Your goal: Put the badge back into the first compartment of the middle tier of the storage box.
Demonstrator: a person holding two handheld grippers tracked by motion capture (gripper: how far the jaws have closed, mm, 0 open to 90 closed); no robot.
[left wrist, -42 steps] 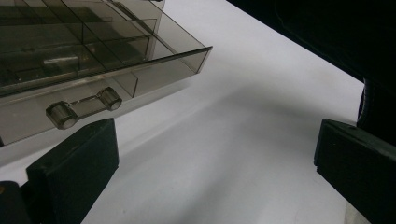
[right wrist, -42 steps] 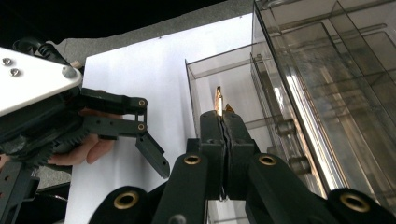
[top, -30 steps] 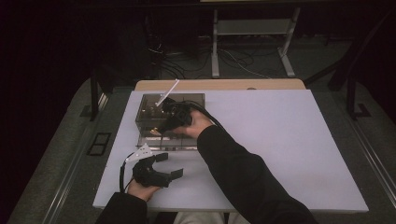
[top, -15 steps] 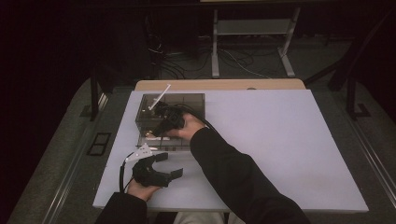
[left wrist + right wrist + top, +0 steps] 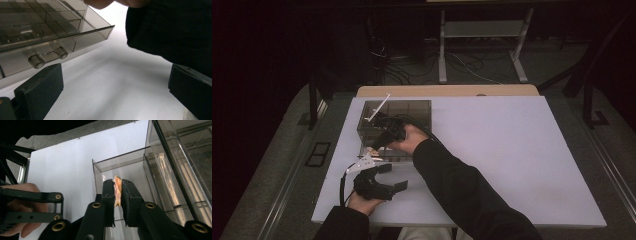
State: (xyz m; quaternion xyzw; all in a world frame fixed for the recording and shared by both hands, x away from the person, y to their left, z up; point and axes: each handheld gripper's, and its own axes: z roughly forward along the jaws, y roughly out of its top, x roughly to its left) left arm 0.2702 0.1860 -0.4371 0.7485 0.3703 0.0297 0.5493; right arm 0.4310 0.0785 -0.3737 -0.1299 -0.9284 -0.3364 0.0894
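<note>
A clear smoky plastic box [image 5: 394,127] with divided compartments sits near the far left corner of the white table [image 5: 512,165], with a drawer [image 5: 75,37] pulled out toward the near edge. The right gripper [image 5: 118,192] is held over the open drawer, and a small orange piece [image 5: 117,190] is seen between its jaws, which stand narrow and have just been opening slightly; whether the pads still press on the piece cannot be told. By this reading the piece has been brought to the drawer but is not yet let go, and the drawer is left to be shut. The left gripper [image 5: 384,177] is rested on the table just in front of the box, jaws wide and empty. The orange piece is made out in the right gripper view; the drawer's round knobs [image 5: 47,56] are shown close in the left gripper view, while a thin white stick [image 5: 378,108] rising at the box's far left is seen from the high view.
</note>
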